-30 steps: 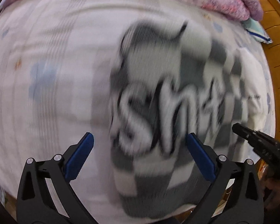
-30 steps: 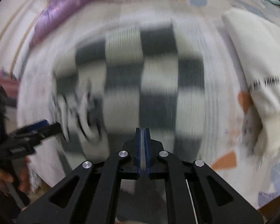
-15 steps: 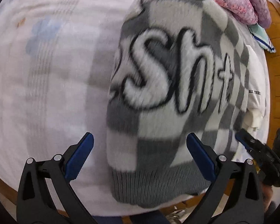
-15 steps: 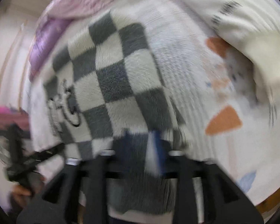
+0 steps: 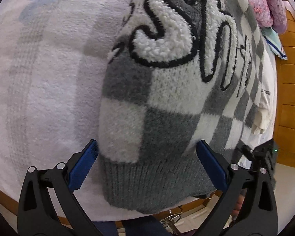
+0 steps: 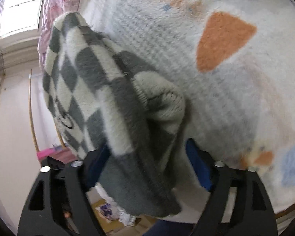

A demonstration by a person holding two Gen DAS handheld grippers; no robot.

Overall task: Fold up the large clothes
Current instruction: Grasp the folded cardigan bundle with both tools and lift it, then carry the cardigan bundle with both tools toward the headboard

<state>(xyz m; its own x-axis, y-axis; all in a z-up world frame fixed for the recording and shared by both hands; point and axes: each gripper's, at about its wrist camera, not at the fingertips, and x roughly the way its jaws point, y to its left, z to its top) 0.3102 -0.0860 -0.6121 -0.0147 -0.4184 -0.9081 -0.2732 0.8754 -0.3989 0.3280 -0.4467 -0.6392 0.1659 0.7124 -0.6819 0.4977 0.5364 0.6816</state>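
1. The grey-and-white checkered fluffy knit sweater (image 5: 167,102) is lying on the pale fleece bed blanket (image 5: 41,78), directly ahead of the left gripper (image 5: 145,165). Its grey ribbed hem (image 5: 147,184) is hanging over the near edge of the bed.
2. The left gripper's blue-padded fingers (image 5: 82,167) are standing wide apart, straddling the hem's left corner without pinching it. This is judged to be a lining-up for a grasp on that corner.
3. Large white boucle letters outlined in black (image 5: 167,33) are facing up, ahead of the left gripper. The front of the sweater is therefore showing.
4. The right gripper (image 6: 147,169) is sitting at the sweater's opposite hem corner, seen here as bunched checkered knit (image 6: 127,118). The fabric is rising between its blue pads (image 6: 198,169), which are spread. Motion blur is hiding the contact, so whether they are gripping cannot be told.
5. A folded cream garment (image 5: 263,106) is lying just beyond the sweater, to the right of the left gripper. It is probably set aside to keep the working space free.
6. An orange patch on the blanket (image 6: 222,41) is showing ahead-right of the right gripper.
7. With both hem corners approached, the likely step is taking hold to lift or fold the lower edge.
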